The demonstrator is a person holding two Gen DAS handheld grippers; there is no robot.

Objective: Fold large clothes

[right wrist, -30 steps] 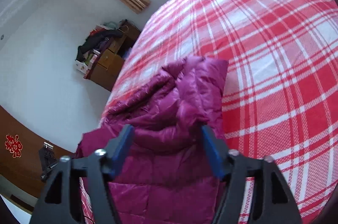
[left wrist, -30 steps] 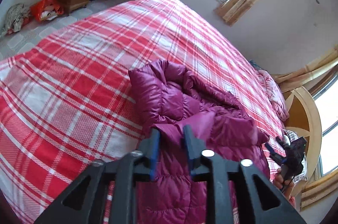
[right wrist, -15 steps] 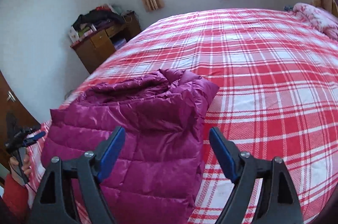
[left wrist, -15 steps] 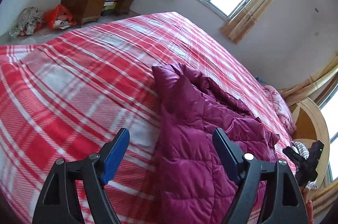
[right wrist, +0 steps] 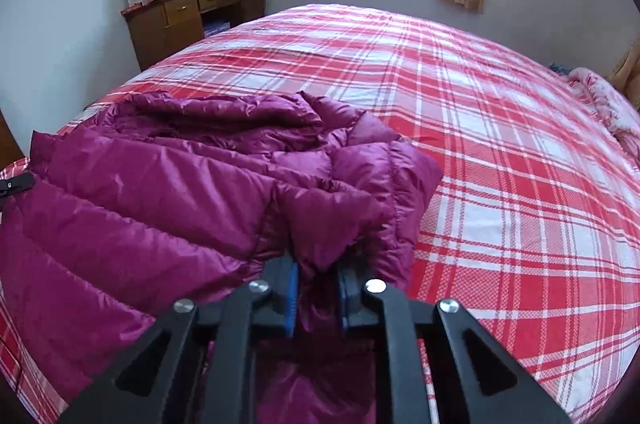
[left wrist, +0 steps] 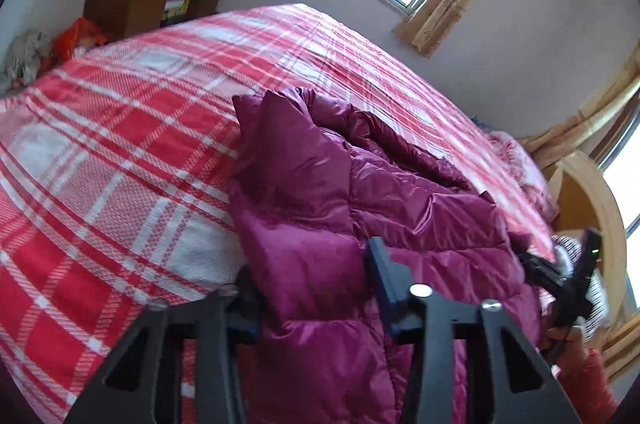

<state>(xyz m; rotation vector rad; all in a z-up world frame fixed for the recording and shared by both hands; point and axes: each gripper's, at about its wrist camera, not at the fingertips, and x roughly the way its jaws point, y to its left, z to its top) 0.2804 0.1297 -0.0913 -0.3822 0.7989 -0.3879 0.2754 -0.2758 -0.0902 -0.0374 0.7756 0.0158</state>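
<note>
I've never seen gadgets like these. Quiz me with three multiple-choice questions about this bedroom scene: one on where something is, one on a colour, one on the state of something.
1. Where does the puffy jacket lie?
A. On the plaid bedspread
B. On the floor
C. On the wooden cabinet

2. What colour is the jacket?
A. Navy blue
B. Magenta-purple
C. Green

3. What is the right tool doing?
A. Hanging open above the bed
B. Pinching a fold of the jacket
C. Holding a book

Answers:
1. A, since the right wrist view shows the jacket spread on the red-and-white checked bedspread.
2. B, its shiny quilted fabric is magenta-purple in both views.
3. B, its blue pads have just closed in and jacket fabric is squeezed between them; the left tool likewise has just closed on the jacket's edge.
</note>
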